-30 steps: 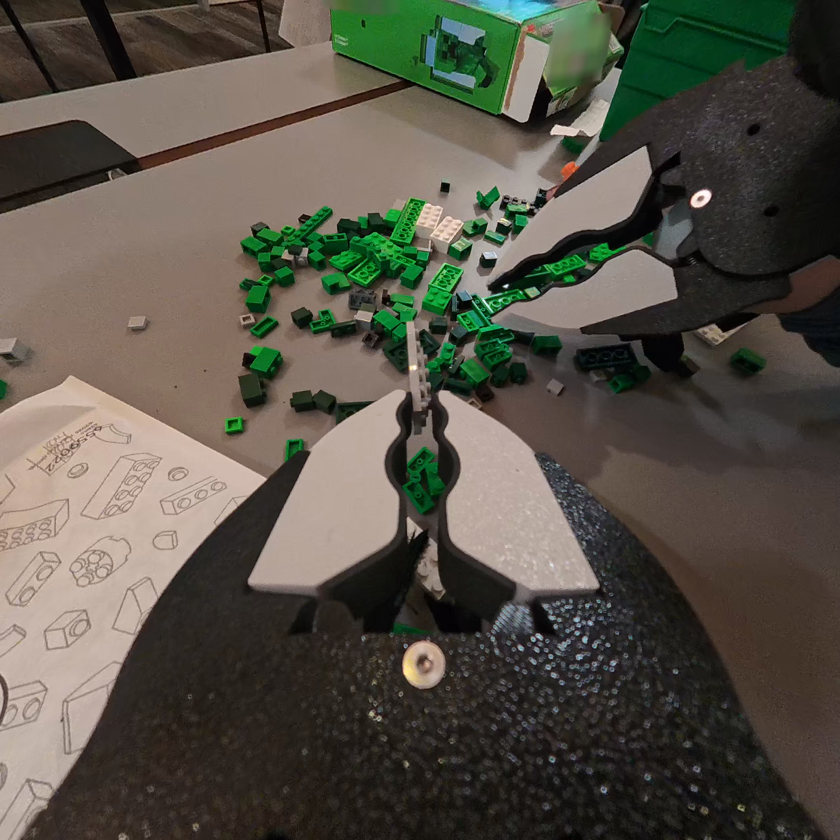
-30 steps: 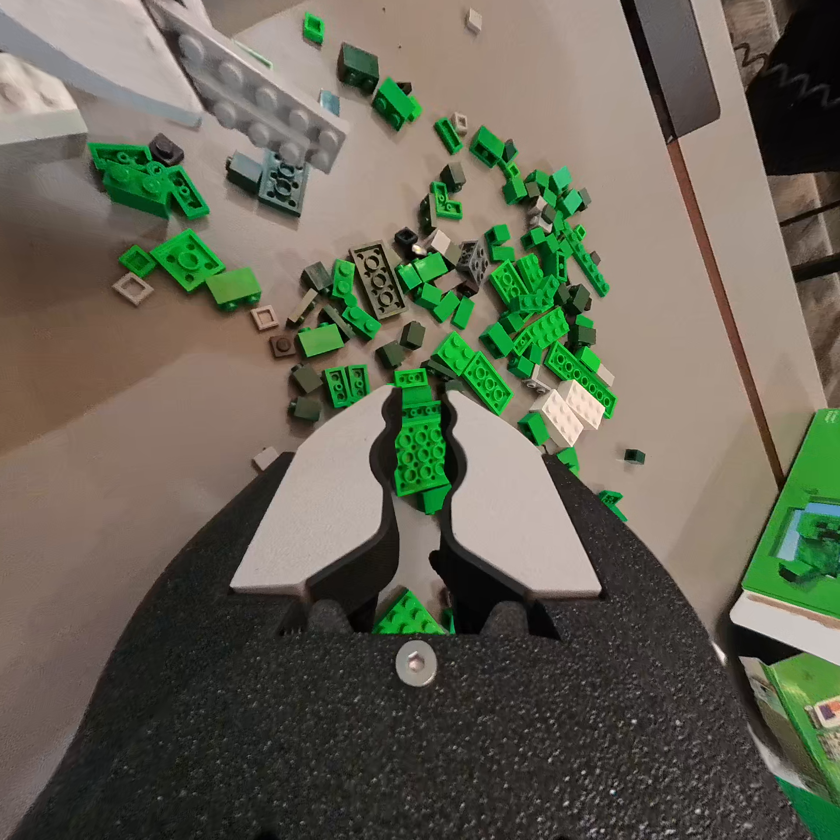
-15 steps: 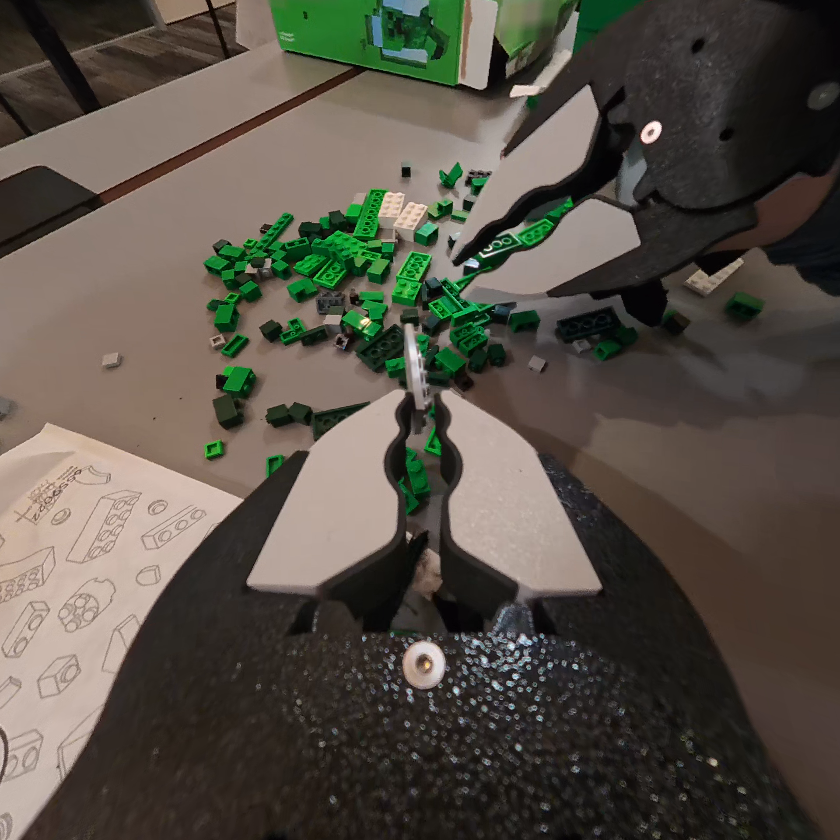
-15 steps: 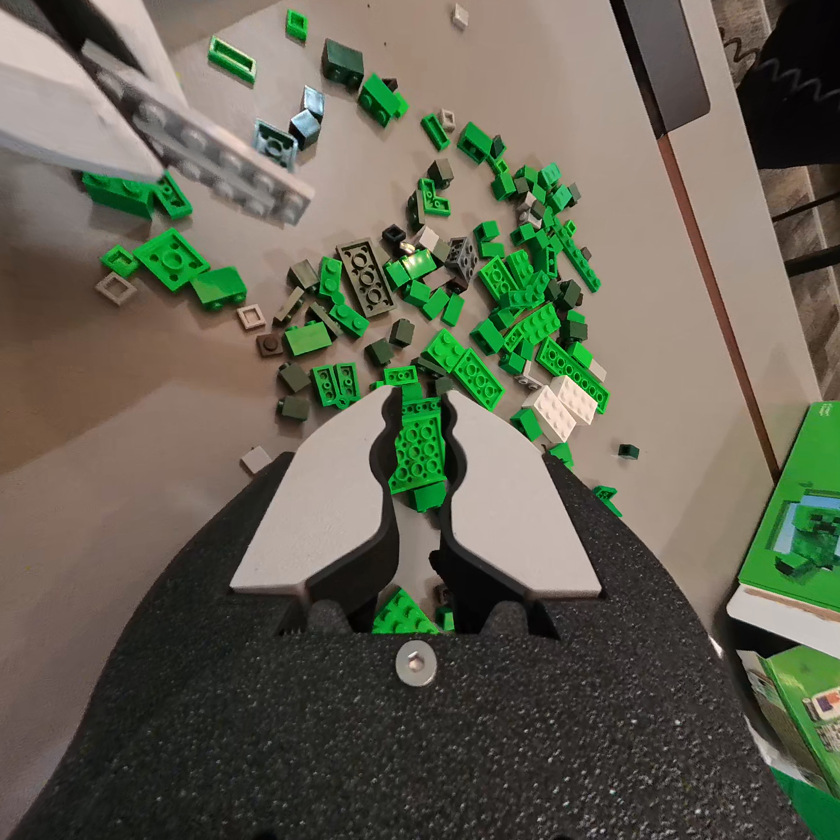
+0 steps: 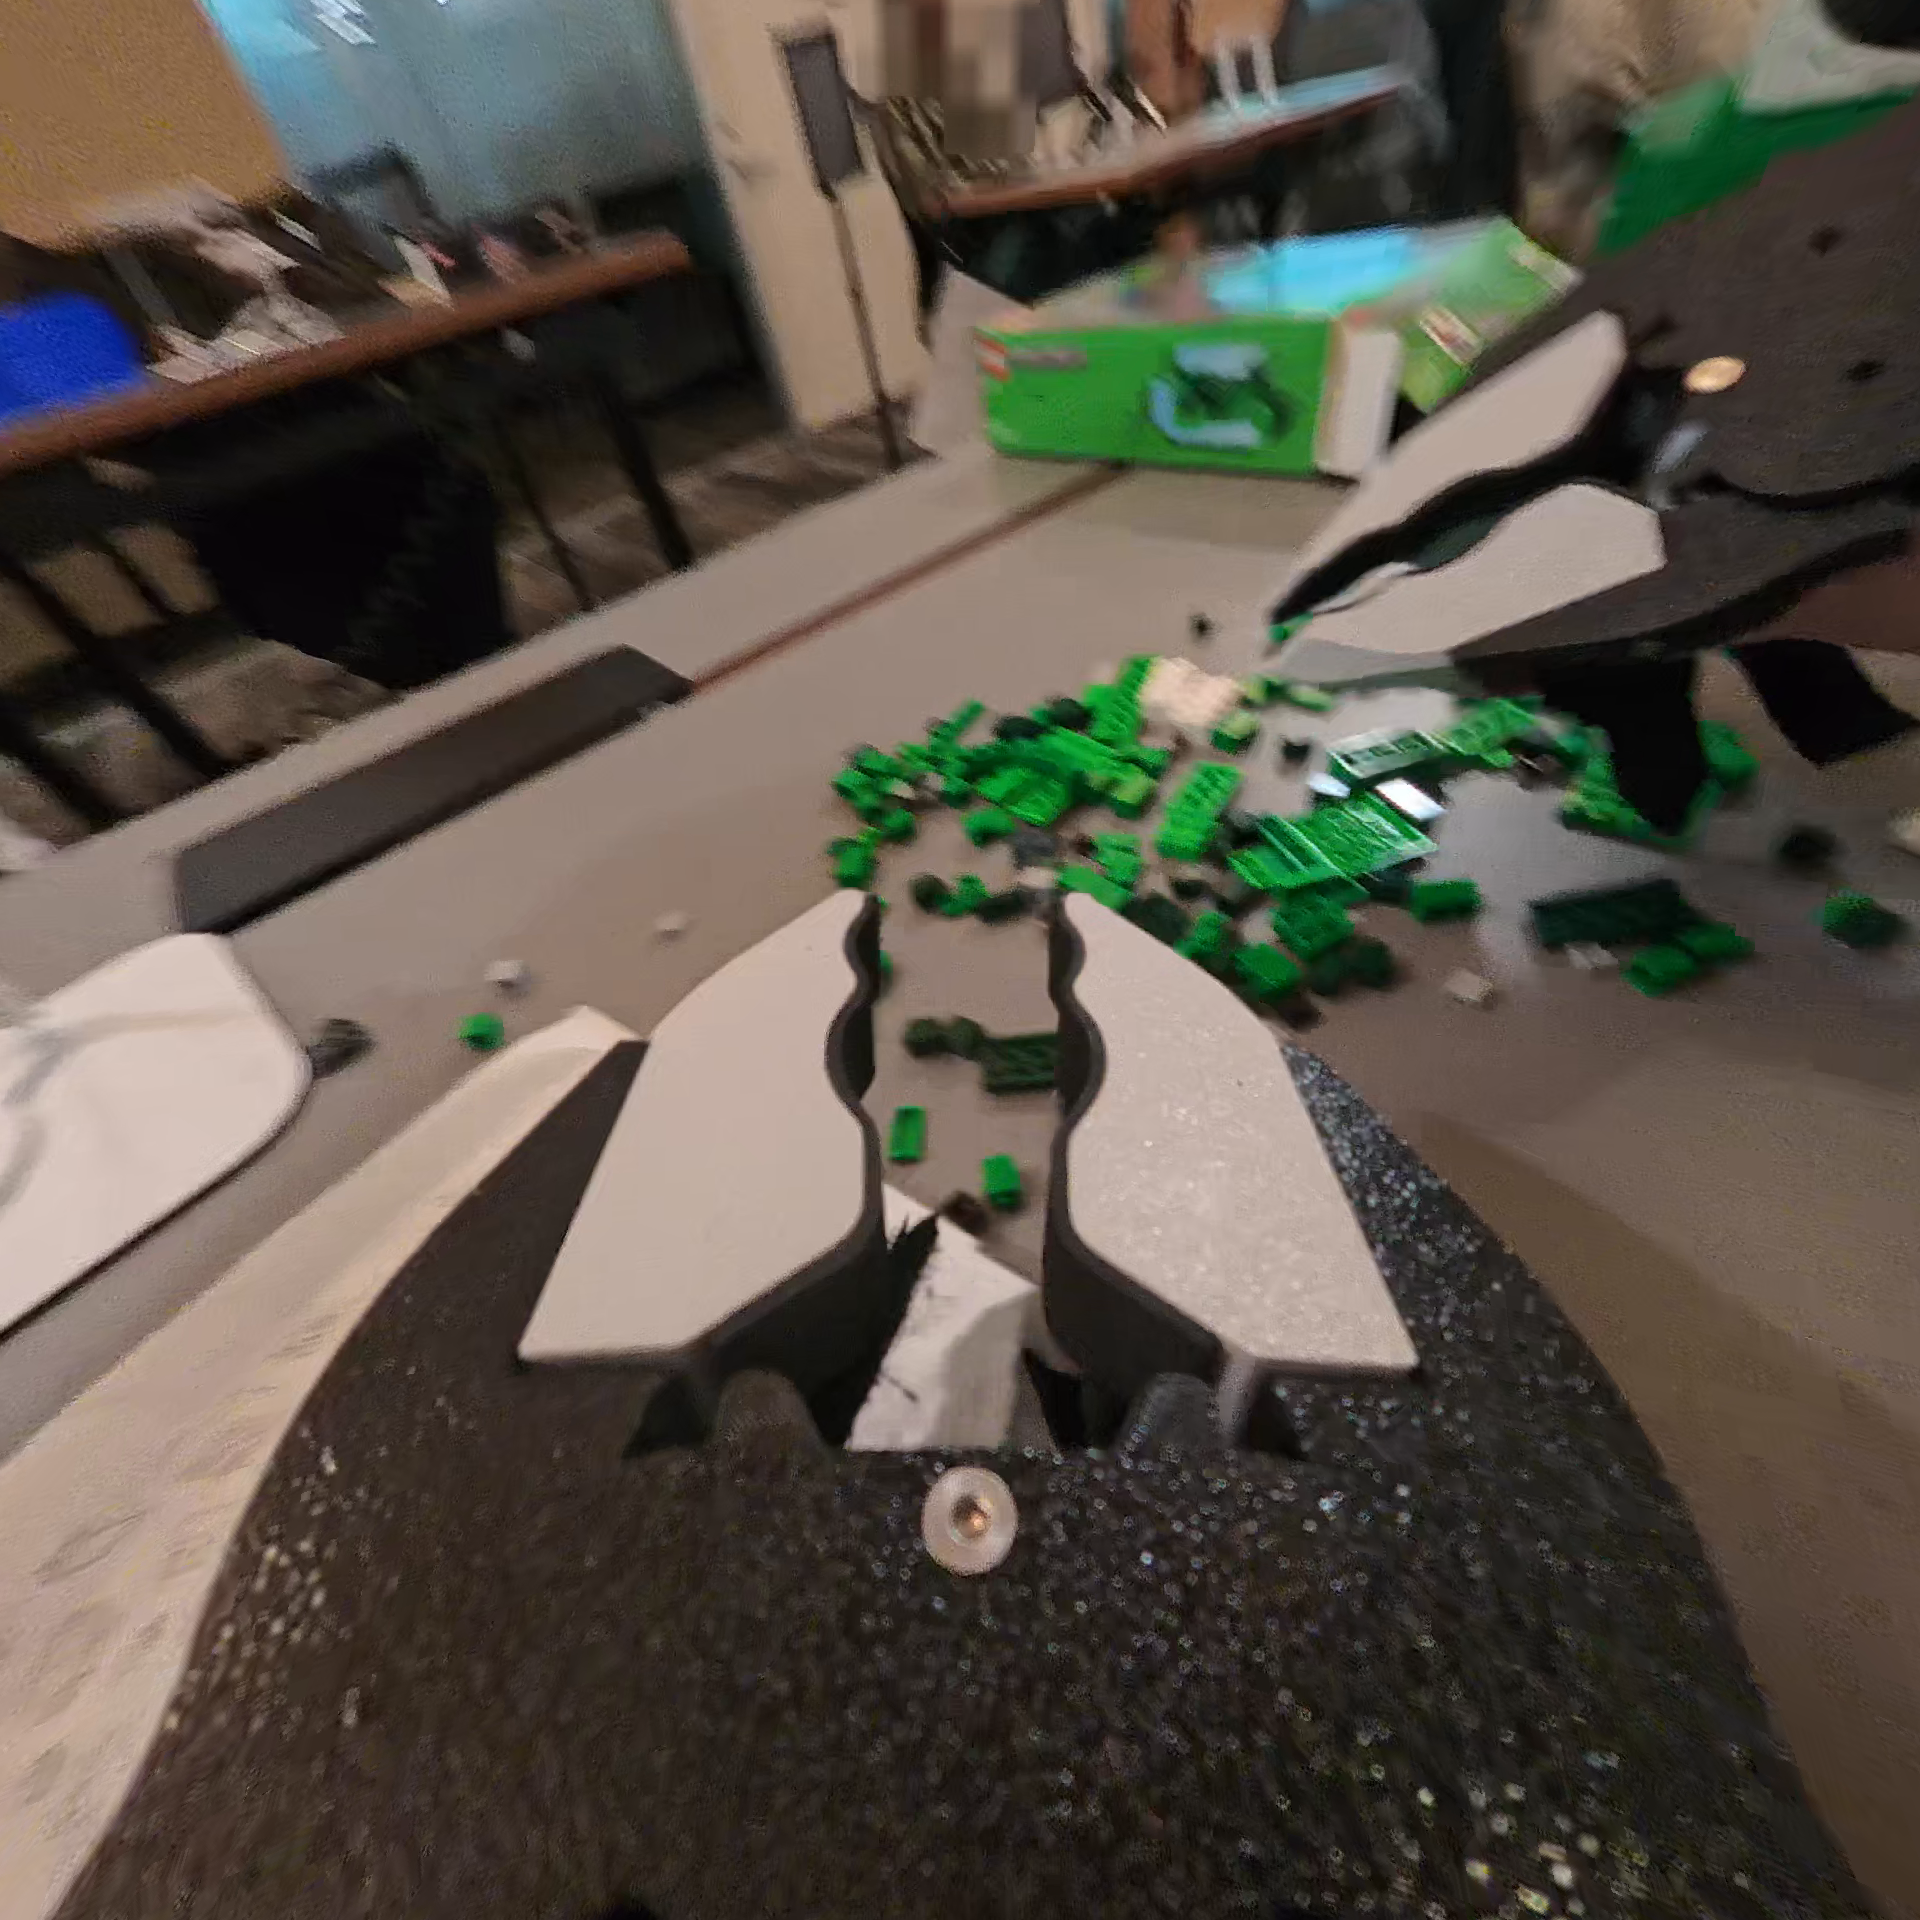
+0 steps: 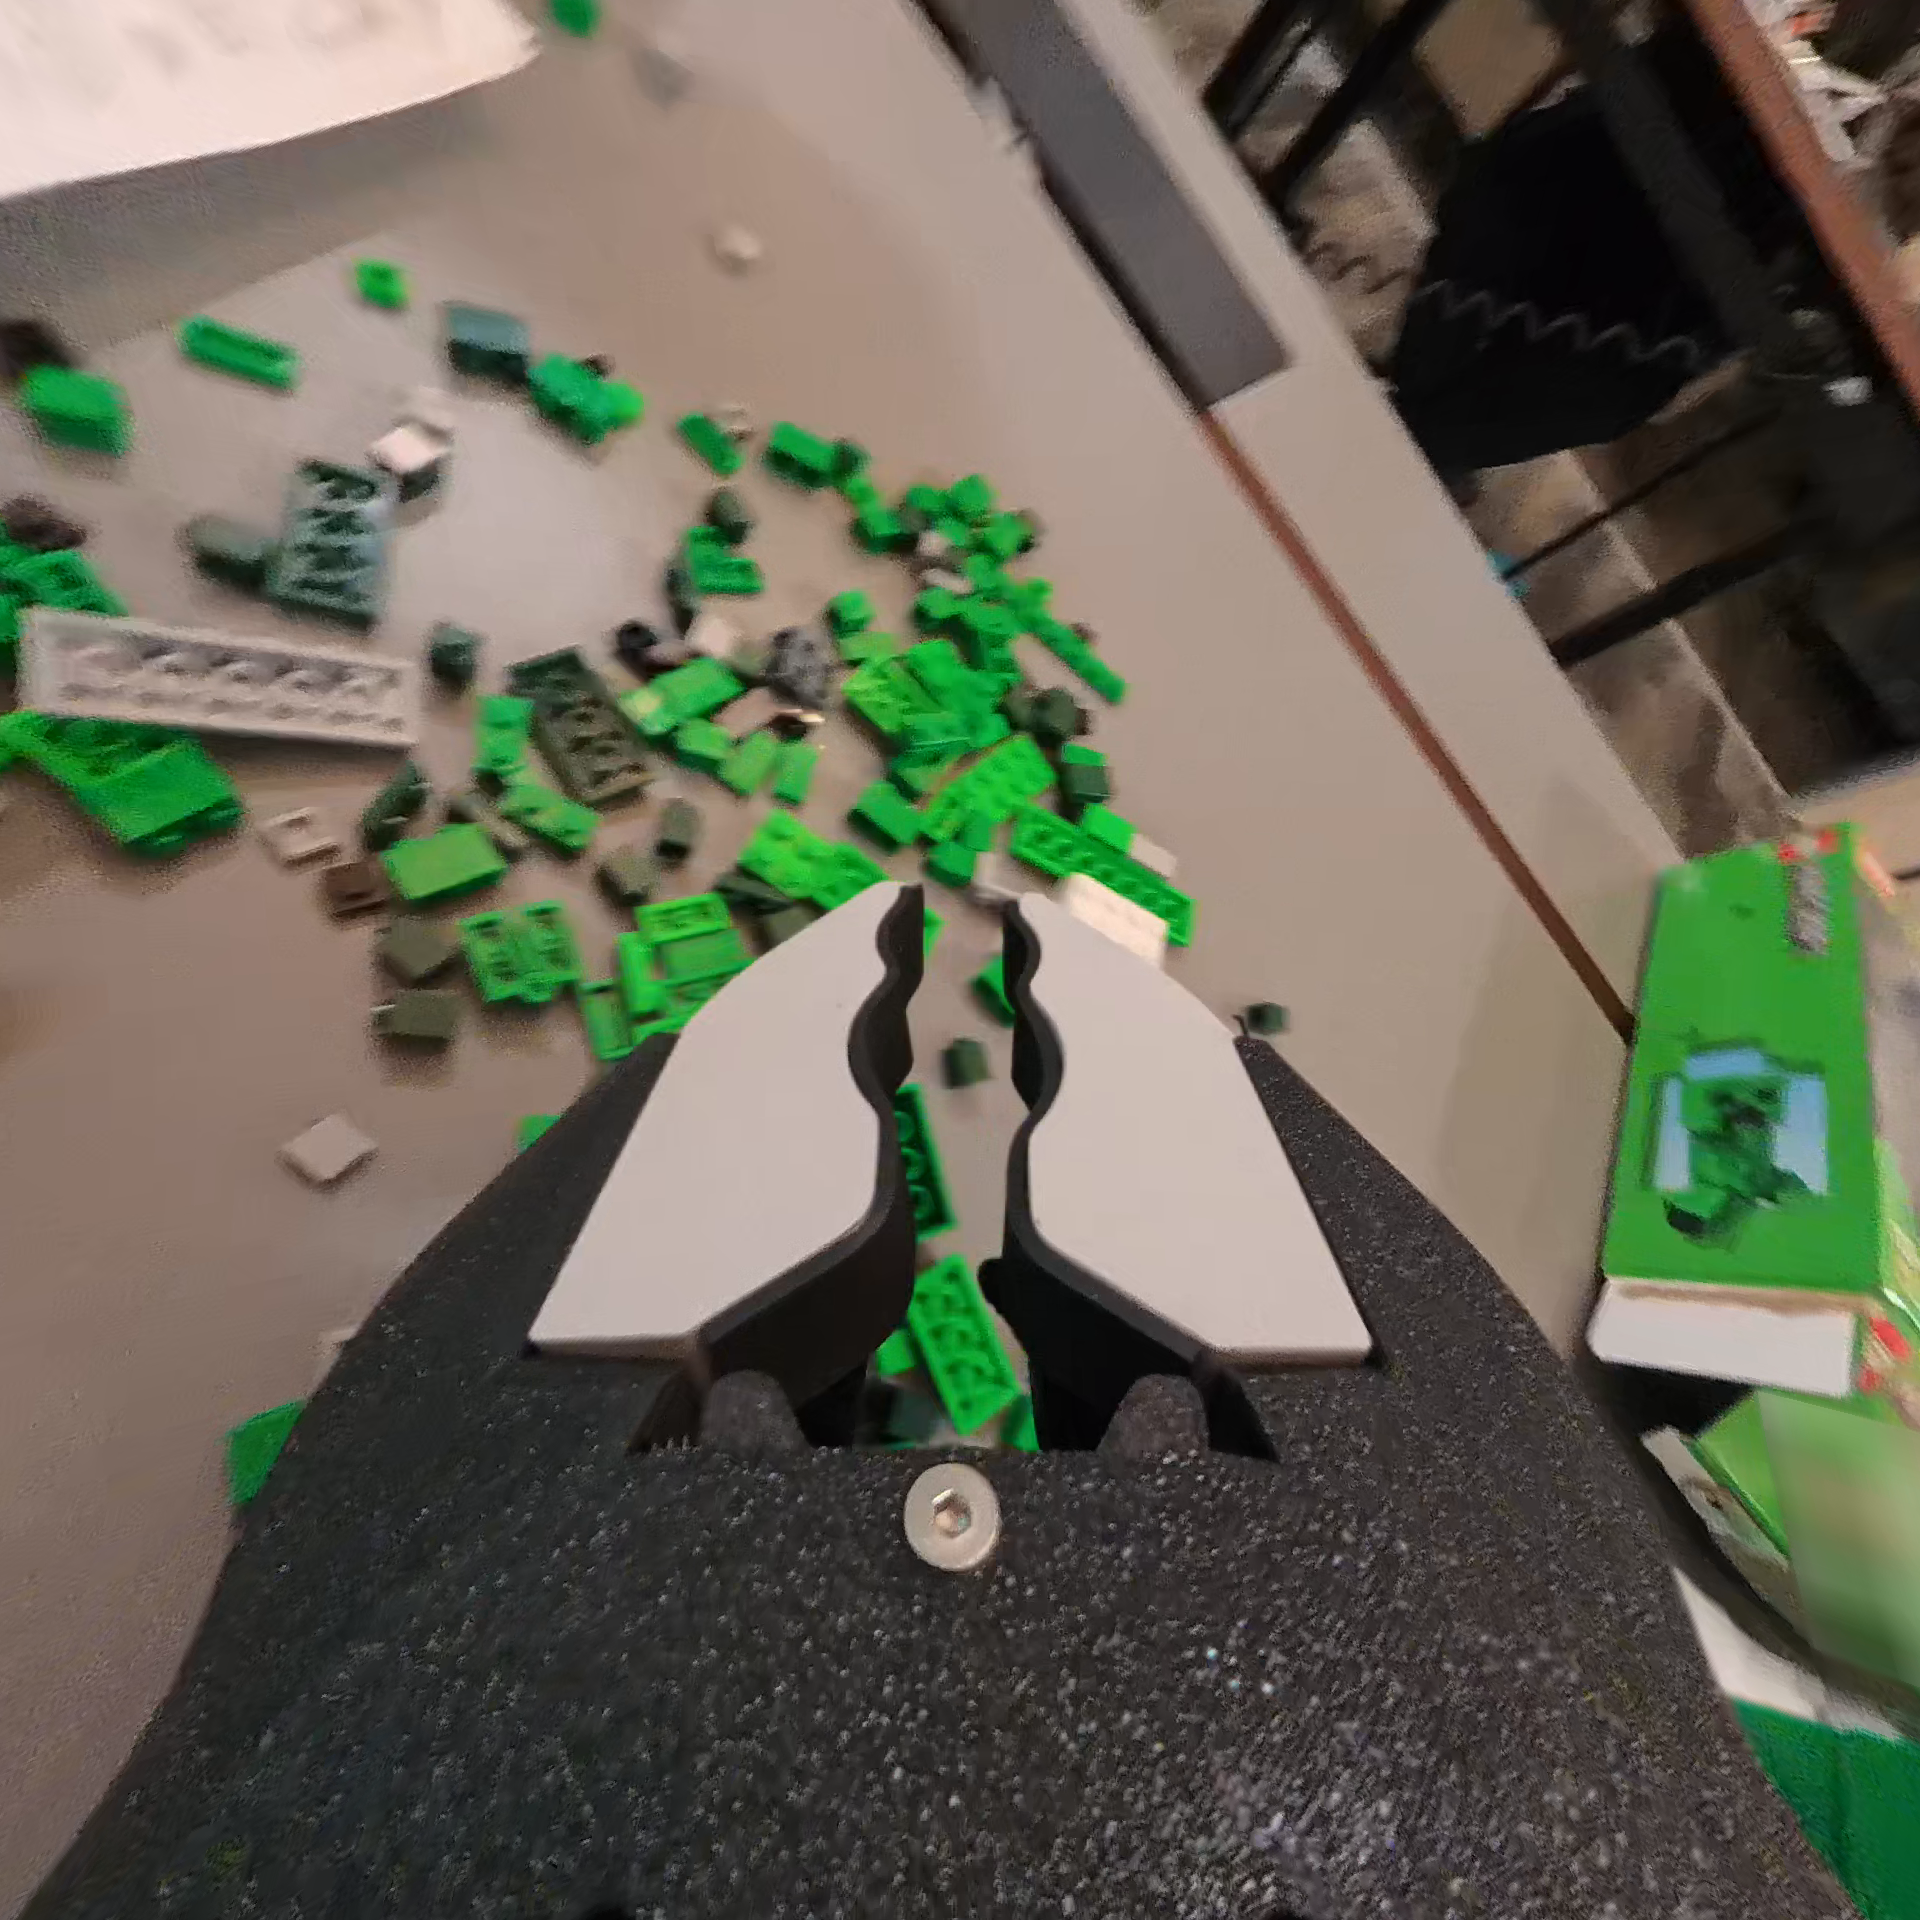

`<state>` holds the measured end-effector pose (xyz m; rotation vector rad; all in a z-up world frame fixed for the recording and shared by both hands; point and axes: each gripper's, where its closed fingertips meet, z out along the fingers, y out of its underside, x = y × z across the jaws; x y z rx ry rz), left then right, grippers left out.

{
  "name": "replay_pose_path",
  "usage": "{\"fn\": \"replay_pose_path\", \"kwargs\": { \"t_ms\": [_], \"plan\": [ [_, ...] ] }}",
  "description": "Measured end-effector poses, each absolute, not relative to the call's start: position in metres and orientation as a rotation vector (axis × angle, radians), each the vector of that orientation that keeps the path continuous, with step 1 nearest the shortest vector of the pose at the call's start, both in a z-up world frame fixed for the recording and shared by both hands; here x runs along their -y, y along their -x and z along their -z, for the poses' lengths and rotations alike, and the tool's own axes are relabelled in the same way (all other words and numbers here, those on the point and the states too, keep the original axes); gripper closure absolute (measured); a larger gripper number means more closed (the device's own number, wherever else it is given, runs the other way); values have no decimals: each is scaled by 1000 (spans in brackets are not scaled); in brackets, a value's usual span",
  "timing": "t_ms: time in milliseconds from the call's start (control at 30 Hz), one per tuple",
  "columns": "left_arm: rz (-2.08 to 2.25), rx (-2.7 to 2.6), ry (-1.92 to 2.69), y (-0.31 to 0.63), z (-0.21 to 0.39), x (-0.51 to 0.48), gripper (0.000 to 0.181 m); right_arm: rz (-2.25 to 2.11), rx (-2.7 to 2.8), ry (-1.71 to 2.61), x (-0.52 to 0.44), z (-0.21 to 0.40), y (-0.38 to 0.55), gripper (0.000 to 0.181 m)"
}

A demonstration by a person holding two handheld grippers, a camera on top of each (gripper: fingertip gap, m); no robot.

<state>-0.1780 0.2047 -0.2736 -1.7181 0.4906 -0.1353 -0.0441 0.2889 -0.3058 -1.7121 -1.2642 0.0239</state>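
Observation:
My left gripper [image 5: 966, 914] is open and empty, low over the grey table [image 5: 1558, 1195], with a few loose green bricks in the gap between its fingers. My right gripper [image 6: 963, 904] is slightly open with table showing through the gap; it also shows at the upper right of the left wrist view [image 5: 1288, 629]. A long grey plate [image 6: 218, 681] lies flat on the table at the left edge of the brick pile [image 6: 831, 748]. A green plate [image 6: 925, 1164] shows below the right gripper's gap, partly hidden by a finger. Both views are blurred.
A printed parts sheet [image 5: 125, 1091] lies at the near left, also seen in the right wrist view [image 6: 208, 73]. A green toy box [image 5: 1164, 395] stands at the table's far end, beside the right gripper [image 6: 1756, 1091]. A black strip [image 5: 416, 779] lies along the table's far edge. Between my right fingertips and the green plate [image 6: 925, 1164] there is roughly 6 centimetres.
Both grippers opened. The left let go of the grey plate, which now lies on the table. The right released the green plate. Both grippers tilted up and pulled away from the pile.

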Motion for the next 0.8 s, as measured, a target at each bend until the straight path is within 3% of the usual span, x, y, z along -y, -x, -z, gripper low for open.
{"fn": "replay_pose_path", "kwargs": {
  "t_ms": [367, 800],
  "plan": [
    [-101, -232, 1534, 245, 237, -204, 162, 82, 757, 1484, -342, 250, -79, 169],
    [-84, -329, 1435, 227, 240, -202, 181, 256, 628, 1536, -359, 261, -136, 171]
  ]
}}
